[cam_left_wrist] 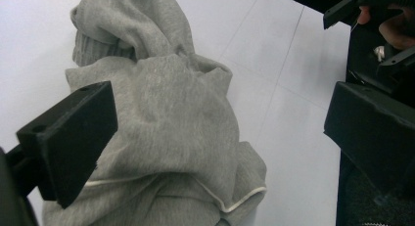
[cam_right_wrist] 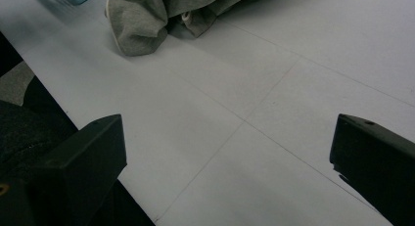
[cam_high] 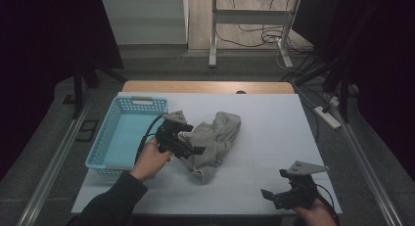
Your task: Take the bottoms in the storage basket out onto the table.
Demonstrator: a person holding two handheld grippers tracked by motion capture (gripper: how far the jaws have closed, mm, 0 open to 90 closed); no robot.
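Note:
A crumpled grey garment (cam_high: 218,135) with white piping lies mid-table. My left gripper (cam_high: 191,140) is at the garment's left edge, next to the basket, jaws open. In the left gripper view the garment (cam_left_wrist: 171,89) spreads between and beyond the wide-apart jaws of that gripper (cam_left_wrist: 220,113); I cannot tell whether they touch the cloth. My right gripper (cam_high: 275,184) hovers near the table's front right edge, open and holding nothing. In the right gripper view its jaws (cam_right_wrist: 225,133) frame bare white table, and the garment (cam_right_wrist: 147,15) lies farther off at the top.
A light blue plastic basket (cam_high: 100,157) stands on the table's left side, nothing visible inside. The white table top (cam_high: 274,118) extends right of the garment. The right gripper (cam_left_wrist: 372,20) and its hand appear at the top right of the left gripper view. Dark floor surrounds the table.

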